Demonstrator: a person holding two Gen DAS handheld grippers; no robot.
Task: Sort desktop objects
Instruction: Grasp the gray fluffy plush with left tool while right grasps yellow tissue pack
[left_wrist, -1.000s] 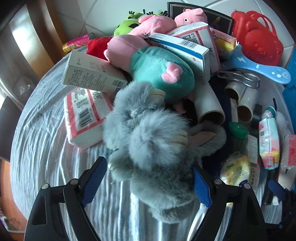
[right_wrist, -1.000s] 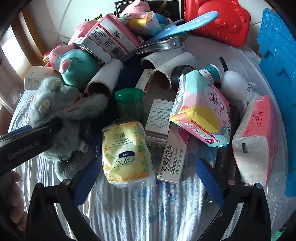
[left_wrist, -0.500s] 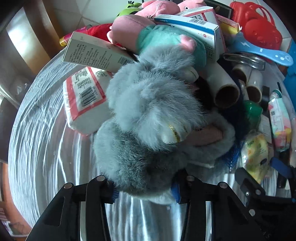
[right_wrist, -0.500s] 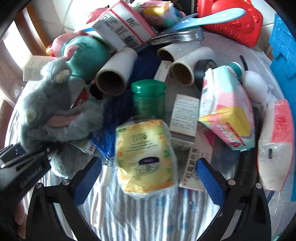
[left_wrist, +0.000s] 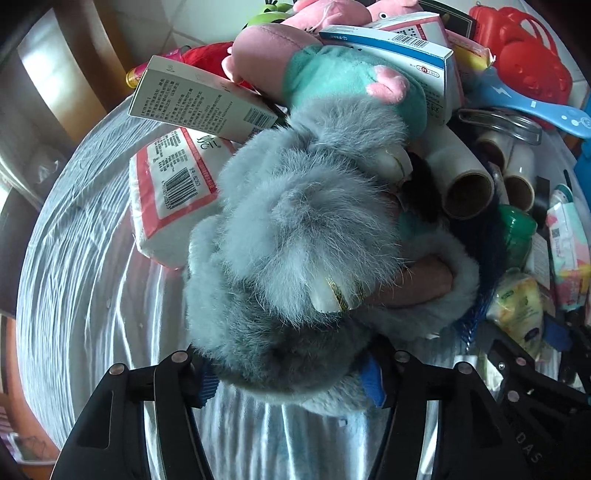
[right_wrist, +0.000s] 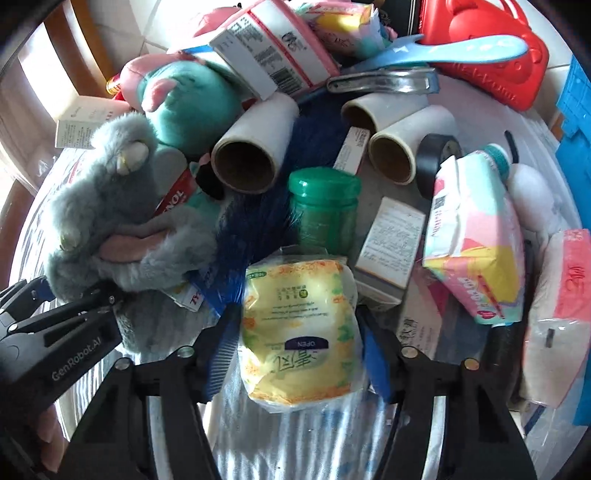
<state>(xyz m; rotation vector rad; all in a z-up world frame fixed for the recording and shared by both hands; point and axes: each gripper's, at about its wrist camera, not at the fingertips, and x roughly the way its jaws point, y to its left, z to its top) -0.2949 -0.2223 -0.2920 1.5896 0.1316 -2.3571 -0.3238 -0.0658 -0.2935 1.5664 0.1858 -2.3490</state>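
Observation:
A grey furry plush toy (left_wrist: 295, 236) fills the left wrist view; my left gripper (left_wrist: 290, 380) is shut on its lower body, with the blue pads pressed into the fur. The toy also shows in the right wrist view (right_wrist: 110, 206), with the left gripper (right_wrist: 55, 332) beneath it. My right gripper (right_wrist: 295, 354) is shut on a yellow wet-wipes pack (right_wrist: 299, 332), which sits between its blue pads. The pack also shows at the right edge of the left wrist view (left_wrist: 517, 310).
The striped cloth (left_wrist: 81, 258) carries a crowded pile: a teal-and-pink plush (right_wrist: 192, 96), cardboard rolls (right_wrist: 251, 151), a green-lidded jar (right_wrist: 325, 206), boxes, tissue packs (right_wrist: 476, 236), black tape (right_wrist: 439, 155), a red case (right_wrist: 487, 48), a blue crate (right_wrist: 576, 122) at right.
My left gripper has closed on the grey plush toy and drawn it nearer. My right gripper has moved forward and closed on the yellow wipes pack.

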